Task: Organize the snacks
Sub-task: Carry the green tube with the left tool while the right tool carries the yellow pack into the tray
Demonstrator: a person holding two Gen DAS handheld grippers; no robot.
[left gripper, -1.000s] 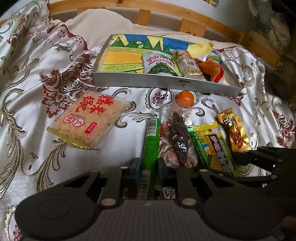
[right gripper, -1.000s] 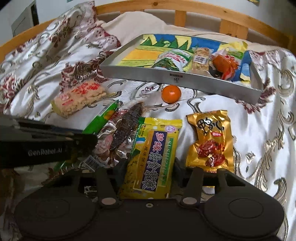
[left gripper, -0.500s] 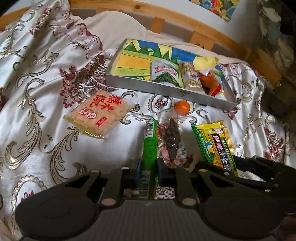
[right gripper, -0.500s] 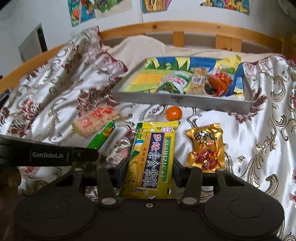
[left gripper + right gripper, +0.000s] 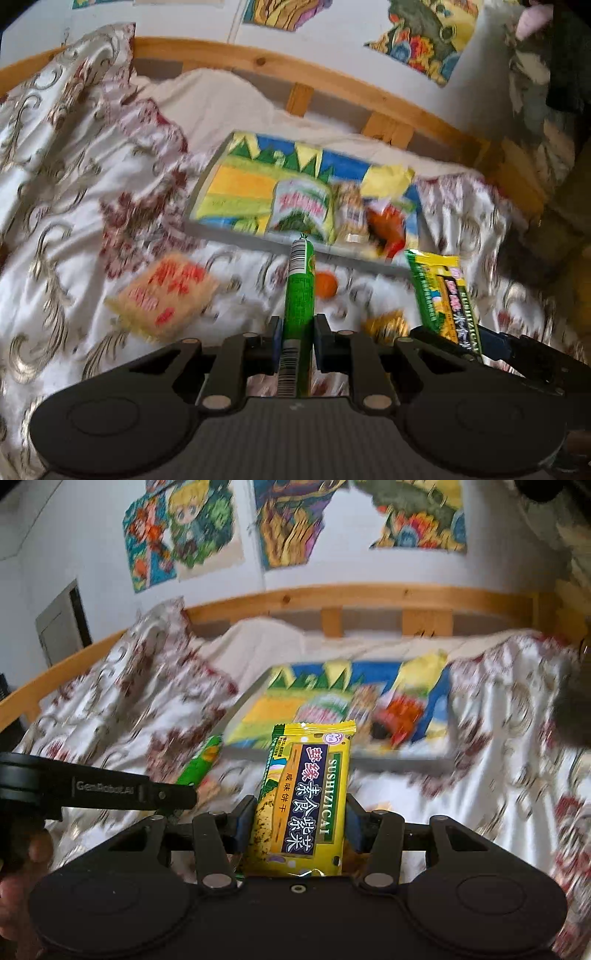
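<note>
Left wrist: left tool (image 5: 295, 343) clamped tight on a green stick snack (image 5: 298, 295), barcode strip facing up, lifted clear of the bed (image 5: 74, 221). Beyond it, blurred: tray (image 5: 229, 184) with several packets, small orange (image 5: 327, 285), rice cracker pack (image 5: 166, 295) with red print, unreadable. Yellow biscuit pack (image 5: 443, 299) at right, in the other tool.

Right wrist: right tool (image 5: 297, 825) gripping the yellow biscuit pack (image 5: 306, 801) by both edges, held above the bed. Label reads "SUSHIZICAI" plus Chinese text. Left tool arm at left, marked "GenRobot.AI".
</note>
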